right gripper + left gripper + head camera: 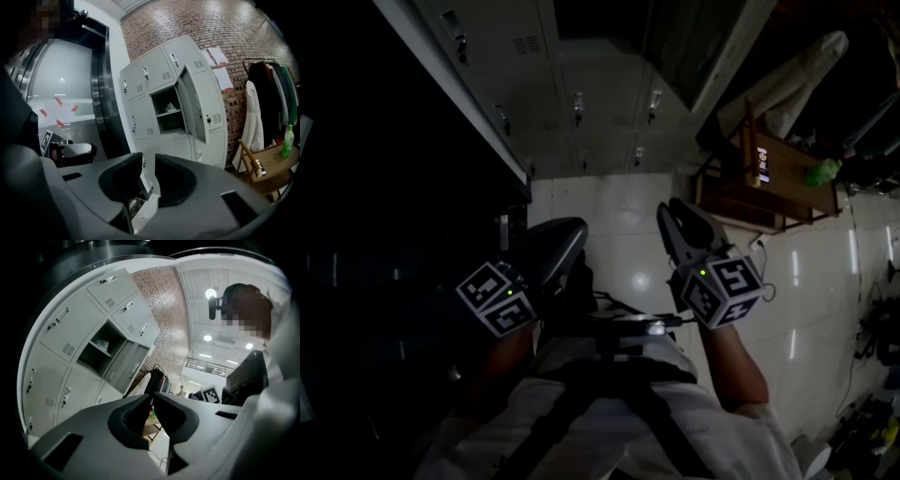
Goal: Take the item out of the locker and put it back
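Left gripper (pixel 151 395): jaws drawn together at the tips, nothing between them. Right gripper (pixel 148 161): jaws a little apart, a narrow gap with nothing in it. Neither touches the locker bank (pixel 140 89).

Head view: dark. The two grippers are held out side by side above a pale tiled floor (pixel 619 225), with shut locker doors along the top of the frame. The open compartment cannot be made out here.

Right gripper view: bright. The grey locker bank stands against a brick wall (pixel 211 28), and one door (pixel 199 110) is open. The item (pixel 170 107), small and pale, lies on the shelf inside, well apart from both grippers. Cannot tell what it is. To the right are a coat rack (pixel 269 93) and a wooden chair (pixel 262 168) with a green bottle (pixel 287 140) on it.

Left gripper view: same open compartment seen from low and to the side, item on its shelf. It alone shows the ceiling lamps (pixel 211 293).
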`<state>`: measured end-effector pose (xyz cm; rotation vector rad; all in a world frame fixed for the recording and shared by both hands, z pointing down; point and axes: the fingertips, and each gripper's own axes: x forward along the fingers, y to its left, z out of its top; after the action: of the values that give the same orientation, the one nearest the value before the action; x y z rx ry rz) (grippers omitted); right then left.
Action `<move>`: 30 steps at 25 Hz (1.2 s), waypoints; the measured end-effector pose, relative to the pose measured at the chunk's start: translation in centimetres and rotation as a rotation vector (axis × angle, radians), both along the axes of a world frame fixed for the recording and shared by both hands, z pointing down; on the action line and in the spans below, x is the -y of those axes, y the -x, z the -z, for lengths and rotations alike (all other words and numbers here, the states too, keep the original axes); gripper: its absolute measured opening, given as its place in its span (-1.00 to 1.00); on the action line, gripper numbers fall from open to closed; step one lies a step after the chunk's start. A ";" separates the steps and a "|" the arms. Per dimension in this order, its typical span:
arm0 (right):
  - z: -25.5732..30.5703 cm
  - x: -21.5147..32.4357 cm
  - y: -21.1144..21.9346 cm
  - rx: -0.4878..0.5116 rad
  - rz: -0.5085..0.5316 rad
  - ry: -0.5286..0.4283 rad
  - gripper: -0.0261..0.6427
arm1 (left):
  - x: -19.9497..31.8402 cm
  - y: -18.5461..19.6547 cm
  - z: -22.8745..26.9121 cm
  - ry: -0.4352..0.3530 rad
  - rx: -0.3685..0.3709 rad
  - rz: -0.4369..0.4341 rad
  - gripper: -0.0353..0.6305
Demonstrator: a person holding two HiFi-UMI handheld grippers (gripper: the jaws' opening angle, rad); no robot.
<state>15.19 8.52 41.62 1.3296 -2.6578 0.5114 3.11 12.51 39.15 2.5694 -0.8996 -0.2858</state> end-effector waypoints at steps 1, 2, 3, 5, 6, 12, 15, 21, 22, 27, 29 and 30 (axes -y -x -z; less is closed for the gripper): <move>-0.3 -1.3 -0.4 -0.001 0.009 0.007 -0.70 | -1.4 -0.6 -0.2 0.002 0.000 0.007 -0.81; -0.5 -2.6 -0.8 -0.001 0.015 0.015 -0.70 | -2.6 -1.1 -0.3 0.005 0.000 0.014 -0.81; -0.6 -3.6 -1.1 0.001 0.021 0.020 -0.70 | -3.7 -1.5 -0.3 0.006 0.000 0.020 -0.81; -0.6 -5.3 -1.7 0.005 0.028 0.024 -0.70 | -5.5 -2.1 0.0 0.004 0.001 0.030 -0.81; -0.5 -5.9 -1.9 0.007 0.032 0.026 -0.70 | -6.2 -2.3 0.2 0.001 0.002 0.035 -0.81; -0.3 -8.0 -1.7 0.028 0.032 0.021 -0.70 | -8.5 -2.3 0.3 0.002 0.010 0.035 -0.81; 0.3 -8.0 -0.5 0.035 0.031 0.020 -0.70 | -8.9 -1.5 0.4 0.013 0.010 0.027 -0.81; 0.7 -8.2 2.3 0.041 0.027 0.022 -0.70 | -9.4 0.9 0.7 0.019 0.008 0.011 -0.81; 0.7 -8.1 2.8 0.043 0.024 0.019 -0.70 | -9.3 1.4 0.7 0.020 0.008 0.004 -0.81; 1.0 -7.5 5.4 0.041 -0.012 0.009 -0.70 | -8.7 4.1 0.9 0.014 0.013 -0.026 -0.81; 1.1 -7.3 6.2 0.038 -0.026 0.009 -0.70 | -8.4 5.0 1.1 0.012 0.015 -0.039 -0.81; 1.1 -7.2 6.6 0.038 -0.032 0.007 -0.70 | -8.2 5.4 1.1 0.011 0.015 -0.045 -0.81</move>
<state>8.59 15.70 40.51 1.3756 -2.6664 0.5554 -2.31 20.71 38.02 2.5809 -0.8451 -0.2484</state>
